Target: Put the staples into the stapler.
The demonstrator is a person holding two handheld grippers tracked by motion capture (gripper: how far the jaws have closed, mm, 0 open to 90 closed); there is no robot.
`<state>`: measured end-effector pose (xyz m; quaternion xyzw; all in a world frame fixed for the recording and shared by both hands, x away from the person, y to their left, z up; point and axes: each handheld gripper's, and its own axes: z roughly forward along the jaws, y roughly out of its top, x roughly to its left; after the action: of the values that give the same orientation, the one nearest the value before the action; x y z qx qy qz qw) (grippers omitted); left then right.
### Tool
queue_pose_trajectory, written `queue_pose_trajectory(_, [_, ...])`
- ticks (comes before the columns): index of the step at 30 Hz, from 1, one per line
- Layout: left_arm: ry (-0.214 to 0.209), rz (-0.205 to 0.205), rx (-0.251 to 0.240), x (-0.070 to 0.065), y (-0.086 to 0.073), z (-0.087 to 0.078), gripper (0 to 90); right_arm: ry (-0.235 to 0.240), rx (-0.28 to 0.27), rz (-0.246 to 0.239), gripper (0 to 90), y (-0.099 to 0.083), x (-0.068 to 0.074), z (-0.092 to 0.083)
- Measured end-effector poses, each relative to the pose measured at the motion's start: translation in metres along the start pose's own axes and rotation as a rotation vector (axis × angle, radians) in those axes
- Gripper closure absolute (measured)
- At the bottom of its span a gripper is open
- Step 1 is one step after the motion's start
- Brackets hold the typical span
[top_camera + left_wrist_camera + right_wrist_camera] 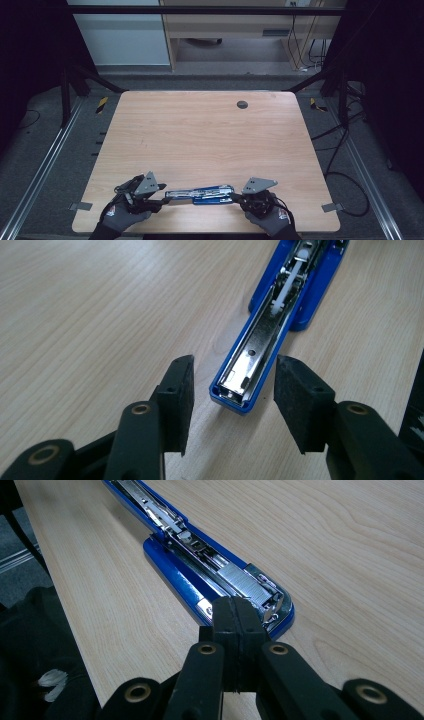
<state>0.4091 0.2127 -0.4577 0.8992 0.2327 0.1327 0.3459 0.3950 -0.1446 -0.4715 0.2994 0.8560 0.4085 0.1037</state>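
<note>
Near the table's [210,135] front edge a blue stapler [200,194] lies swung open flat, a long narrow shape with glossy blue plastic shells and a bright metal staple channel down its length. The left gripper [232,390], matte black with rough rubbery pads, has its jaws spread wide to either side of the stapler's squared blue tip; neither pad touches it. The right gripper [239,617] has its jaws pressed flat together with nothing between them, its tip just at the stapler's rounded end, where a block of silvery staples sits in the channel. The table is pale wood laminate with fine straight grain and a small dark grommet [242,104] toward its far edge. Beyond it are grey floor, black frame posts, trailing cables and a light wooden desk [235,30].
</note>
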Motion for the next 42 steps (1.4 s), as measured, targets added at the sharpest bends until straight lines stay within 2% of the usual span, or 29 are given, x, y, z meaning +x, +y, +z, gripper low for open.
queue_pose_trajectory(6, [-0.028,0.024,0.035,0.000,0.000,0.008,50.5,0.003,0.008,-0.003,90.0,-0.001,0.001,0.004])
queue_pose_trajectory(10, [-0.036,0.016,0.041,0.001,0.000,0.011,50.7,-0.003,0.022,-0.002,90.0,-0.002,0.001,0.009])
queue_pose_trajectory(20, [-0.060,0.066,0.077,0.002,0.003,0.020,52.1,-0.004,0.033,-0.009,90.0,-0.005,0.000,0.011])
queue_pose_trajectory(27, [-0.098,0.098,0.092,0.007,0.006,0.025,53.5,-0.007,0.029,-0.007,90.0,-0.004,0.000,0.012])
queue_pose_trajectory(42, [-0.123,0.098,0.087,0.010,0.006,0.027,54.5,-0.018,0.039,0.002,90.0,-0.005,-0.001,0.020])
